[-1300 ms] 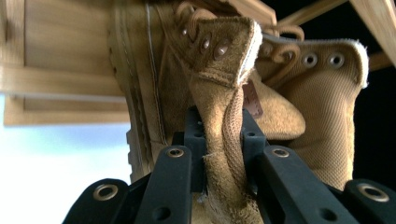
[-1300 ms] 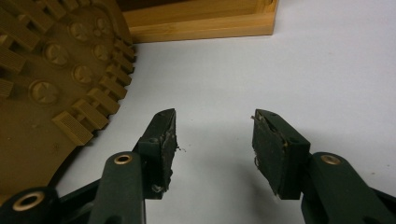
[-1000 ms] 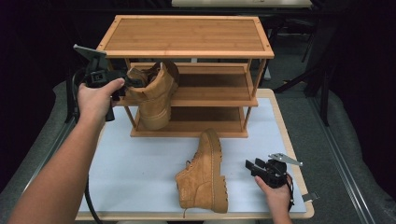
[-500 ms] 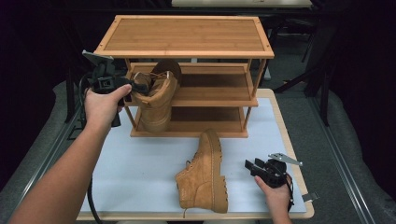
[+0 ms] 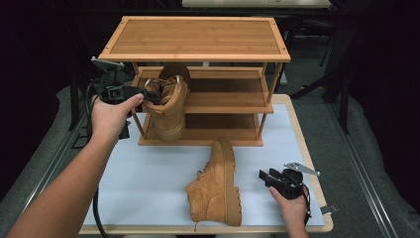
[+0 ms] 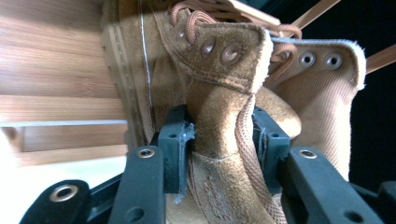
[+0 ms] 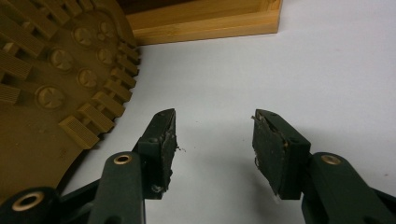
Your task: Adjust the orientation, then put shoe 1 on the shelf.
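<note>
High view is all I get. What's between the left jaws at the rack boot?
Observer: Left gripper straddles the upright boot's tongue. The jaws have just been opening, with the tongue between them.
Operator: Right jaws holding anything?
Observer: No. Right gripper is open with nothing between the jaws, white table beneath.
Operator: Near the other boot?
Observer: The lying boot's sole faces it, just left of those jaws in the right gripper view, not touching.

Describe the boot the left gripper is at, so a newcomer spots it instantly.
Find the bamboo rack at the table's far edge. The tan boot stands upright at its left front, left gripper at its collar; the other boot lies on its side.
</note>
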